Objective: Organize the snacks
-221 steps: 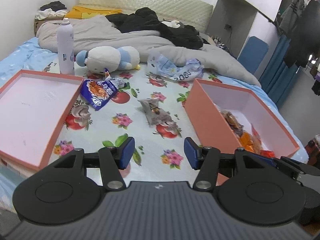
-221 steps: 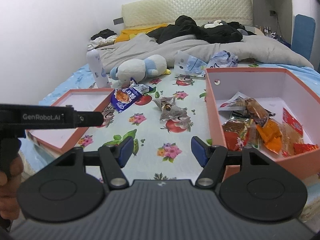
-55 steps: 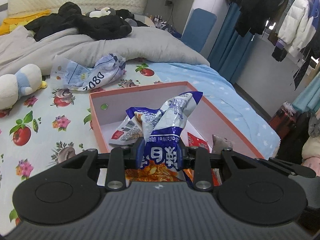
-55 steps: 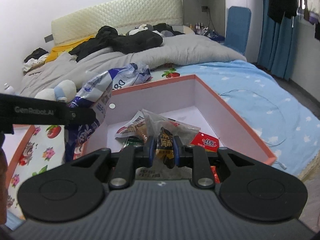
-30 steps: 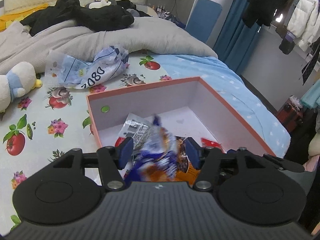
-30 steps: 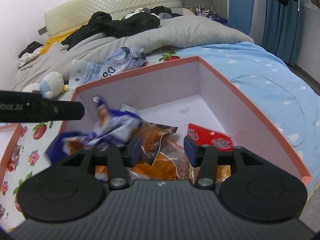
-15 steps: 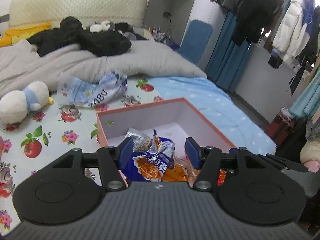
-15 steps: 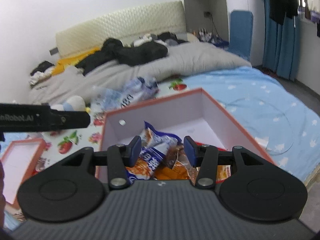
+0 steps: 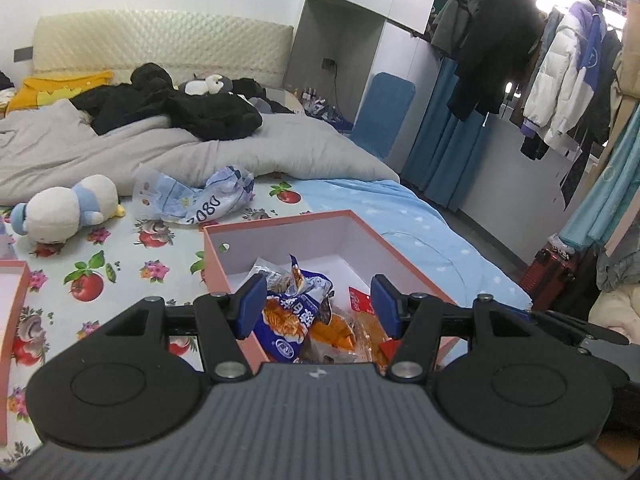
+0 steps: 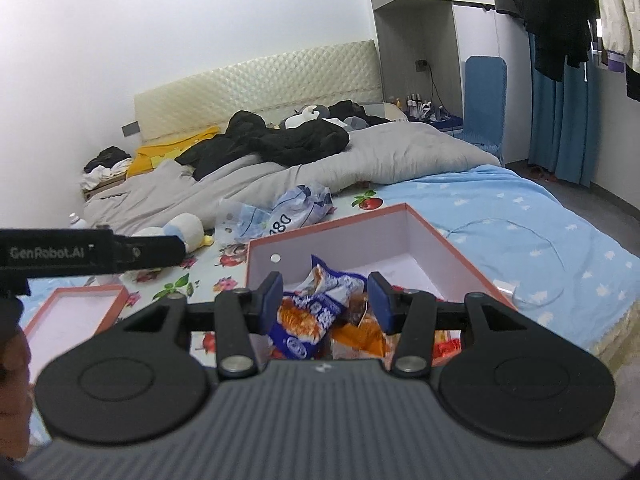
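Observation:
A pink box lies on the flowered bedsheet and holds several snack packets. On top lies a blue and orange snack bag, with orange packets and a red one beside it. My left gripper hangs above the box's near end, open, with nothing between its blue pads. My right gripper hangs over the same box, open and empty too. In the right wrist view the left gripper's black body crosses the left edge, with a hand below it.
The box's lid lies to the left. A white and blue plush toy, a crumpled blue-white plastic bag and a grey duvet with black clothes lie beyond. Hanging coats and a red suitcase stand at the right.
Both grippers let go of their snacks, which dropped into the pink box. Since then both have risen and drawn back, so the box looks smaller and lower.

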`<state>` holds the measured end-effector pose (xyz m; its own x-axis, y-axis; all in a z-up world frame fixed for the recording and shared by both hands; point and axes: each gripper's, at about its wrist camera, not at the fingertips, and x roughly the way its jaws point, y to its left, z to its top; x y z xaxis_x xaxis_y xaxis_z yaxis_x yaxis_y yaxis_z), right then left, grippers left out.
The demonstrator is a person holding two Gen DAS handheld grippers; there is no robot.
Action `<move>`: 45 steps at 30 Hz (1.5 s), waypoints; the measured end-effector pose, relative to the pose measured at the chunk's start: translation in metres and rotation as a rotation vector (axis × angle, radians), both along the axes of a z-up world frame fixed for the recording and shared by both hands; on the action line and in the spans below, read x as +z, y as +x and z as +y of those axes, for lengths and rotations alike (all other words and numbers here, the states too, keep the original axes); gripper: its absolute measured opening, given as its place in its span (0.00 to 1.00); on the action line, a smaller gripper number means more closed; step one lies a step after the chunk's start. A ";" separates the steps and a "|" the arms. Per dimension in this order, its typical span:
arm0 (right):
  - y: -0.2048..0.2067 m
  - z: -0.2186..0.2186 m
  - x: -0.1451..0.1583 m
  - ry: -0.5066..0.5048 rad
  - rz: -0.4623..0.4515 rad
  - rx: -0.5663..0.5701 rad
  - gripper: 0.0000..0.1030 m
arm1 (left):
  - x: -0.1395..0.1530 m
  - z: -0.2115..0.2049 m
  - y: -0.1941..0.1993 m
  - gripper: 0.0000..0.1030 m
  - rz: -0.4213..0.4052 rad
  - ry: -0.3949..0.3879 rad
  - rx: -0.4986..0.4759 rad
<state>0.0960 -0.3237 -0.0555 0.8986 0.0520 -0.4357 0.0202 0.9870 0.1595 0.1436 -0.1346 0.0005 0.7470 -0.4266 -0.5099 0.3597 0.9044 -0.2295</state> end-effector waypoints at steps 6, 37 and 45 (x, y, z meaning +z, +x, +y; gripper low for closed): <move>-0.027 0.003 -0.004 -0.018 0.016 0.018 0.48 | 0.003 0.005 -0.039 0.61 -0.024 0.011 0.014; -0.067 0.010 -0.004 -0.018 0.052 0.072 0.48 | -0.009 0.008 -0.106 0.61 -0.005 0.069 0.055; -0.069 0.006 -0.001 -0.022 0.041 0.065 0.48 | -0.010 0.011 -0.104 0.61 -0.011 0.062 0.070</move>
